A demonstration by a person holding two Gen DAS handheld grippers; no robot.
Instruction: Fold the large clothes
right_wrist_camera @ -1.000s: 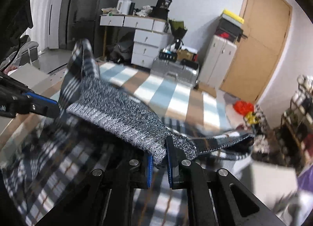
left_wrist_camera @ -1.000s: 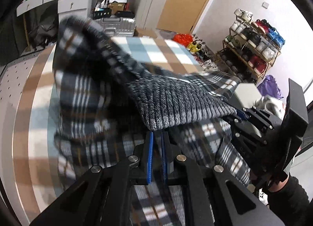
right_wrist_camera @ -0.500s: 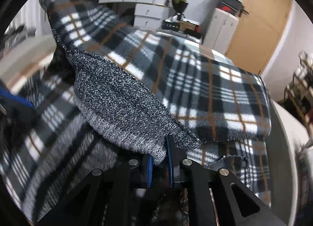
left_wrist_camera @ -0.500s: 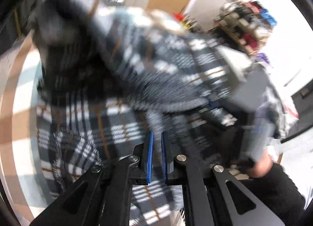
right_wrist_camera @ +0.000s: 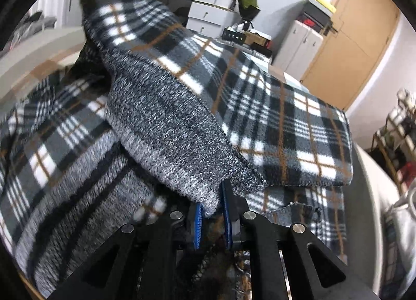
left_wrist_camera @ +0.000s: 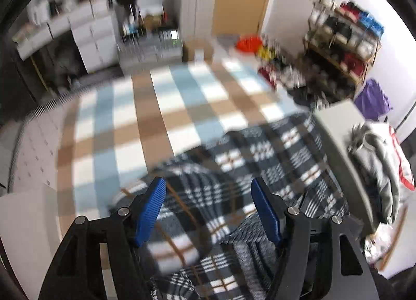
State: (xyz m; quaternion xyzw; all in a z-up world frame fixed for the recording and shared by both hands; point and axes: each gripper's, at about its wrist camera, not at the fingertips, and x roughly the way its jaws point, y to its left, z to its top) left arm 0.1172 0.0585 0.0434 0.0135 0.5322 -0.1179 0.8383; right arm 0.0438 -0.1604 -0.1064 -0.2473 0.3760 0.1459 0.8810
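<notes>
The left gripper [left_wrist_camera: 208, 209] tilts steeply down above the plaid garment [left_wrist_camera: 260, 170]; its jaws have just been opening, blue pads [left_wrist_camera: 152, 209] spread wide with nothing pinched between them. The right gripper [right_wrist_camera: 212, 218], angled down less steeply, is clenched on the garment's grey knit hem [right_wrist_camera: 182, 149]. The garment lies heaped on the checked blue-and-brown cloth [left_wrist_camera: 145, 118], and in the right wrist view its folded-over panel stretches from upper left to lower right.
</notes>
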